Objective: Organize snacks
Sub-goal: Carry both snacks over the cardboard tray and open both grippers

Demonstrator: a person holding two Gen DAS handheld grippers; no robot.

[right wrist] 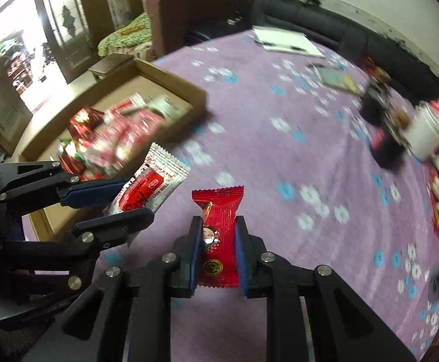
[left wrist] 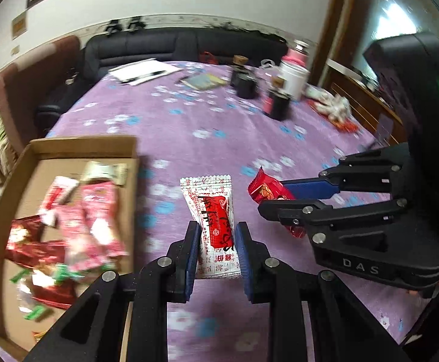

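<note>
My left gripper (left wrist: 218, 232) is shut on a white and red snack packet (left wrist: 212, 211), held above the purple tablecloth; both show in the right wrist view, the gripper (right wrist: 129, 199) and the packet (right wrist: 150, 185). My right gripper (right wrist: 218, 229) is shut on a red snack packet (right wrist: 219, 235); in the left wrist view that gripper (left wrist: 272, 194) and the red packet (left wrist: 267, 190) are to the right. A shallow cardboard box (left wrist: 120, 144) at the left holds several snack packets (left wrist: 92, 220); it also shows in the right wrist view (right wrist: 171, 75).
At the far side of the table (left wrist: 219, 120) stand dark jars (left wrist: 275, 102), a white cup (left wrist: 293, 78), papers (left wrist: 144, 71) and a booklet (left wrist: 204, 80). More wrapped snacks (left wrist: 334, 108) lie at the right edge. A sofa (left wrist: 174, 45) and an armchair (left wrist: 23, 90) lie beyond.
</note>
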